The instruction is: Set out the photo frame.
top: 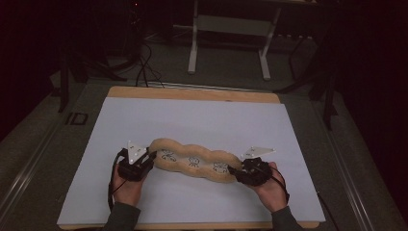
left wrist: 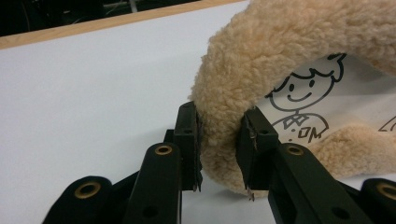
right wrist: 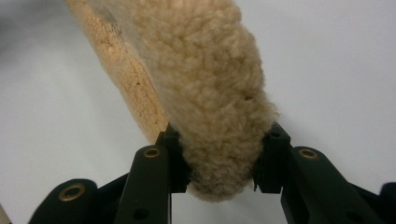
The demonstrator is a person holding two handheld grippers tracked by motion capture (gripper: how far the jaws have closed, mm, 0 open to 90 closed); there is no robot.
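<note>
A long tan fleece cushion [top: 195,160] with white panels of cartoon figures lies across the white sheet [top: 192,120], stretched between my two grippers. My left gripper [top: 144,161] is shut on the cushion's left end. In the left gripper view its jaws pinch the fleece rim [left wrist: 219,135] beside a drawn smiling figure [left wrist: 303,100]. My right gripper [top: 238,172] is shut on the right end. In the right gripper view the fleece edge [right wrist: 219,107] runs up and away from the clamped jaws.
The white sheet covers a wooden board [top: 192,94] on a dark table. A pale metal stand [top: 231,33] and loose cables [top: 144,67] sit on the floor beyond the far edge. A person's hands [top: 127,185] hold both grippers near the front edge.
</note>
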